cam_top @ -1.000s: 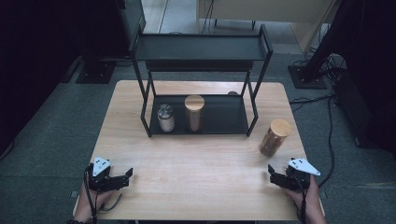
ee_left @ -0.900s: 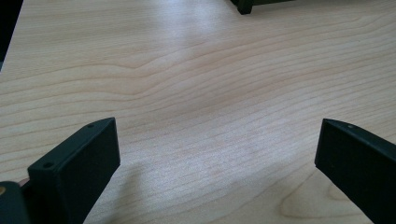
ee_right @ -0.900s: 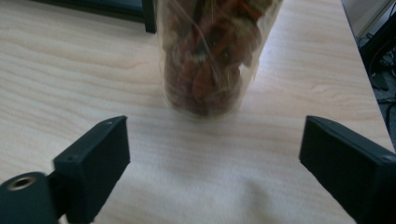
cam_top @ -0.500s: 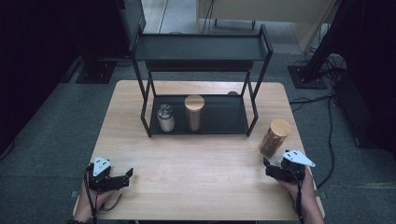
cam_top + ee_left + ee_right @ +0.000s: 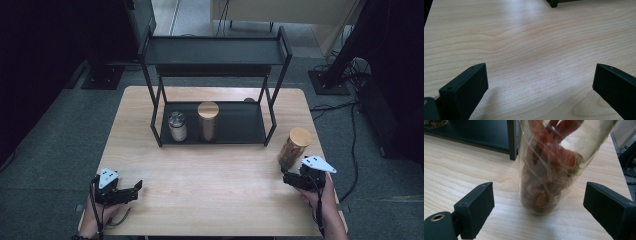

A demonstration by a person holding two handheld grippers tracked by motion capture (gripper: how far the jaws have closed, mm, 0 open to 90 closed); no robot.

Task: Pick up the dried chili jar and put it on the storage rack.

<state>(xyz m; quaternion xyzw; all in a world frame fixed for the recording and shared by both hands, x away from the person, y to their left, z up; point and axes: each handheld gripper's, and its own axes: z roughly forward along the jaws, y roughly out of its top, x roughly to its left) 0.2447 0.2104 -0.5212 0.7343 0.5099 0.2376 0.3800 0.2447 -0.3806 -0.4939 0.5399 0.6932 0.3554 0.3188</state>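
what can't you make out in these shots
- Jar by the right gripper: its lid and top are cut off by the upper edge of the right gripper view; the dried red contents are blurred.
- Small jar on the rack: too small in the high view to tell its contents.
- Something behind the rack's right rear leg: mostly hidden in the high view.
- Left gripper: its fingers are cut off by the lower edge of its own view.

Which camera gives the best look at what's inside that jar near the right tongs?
The right gripper view: the jar stands close, its glass showing dried red chillies. The high view shows the jar small, with its wooden lid. The left gripper view faces bare table.
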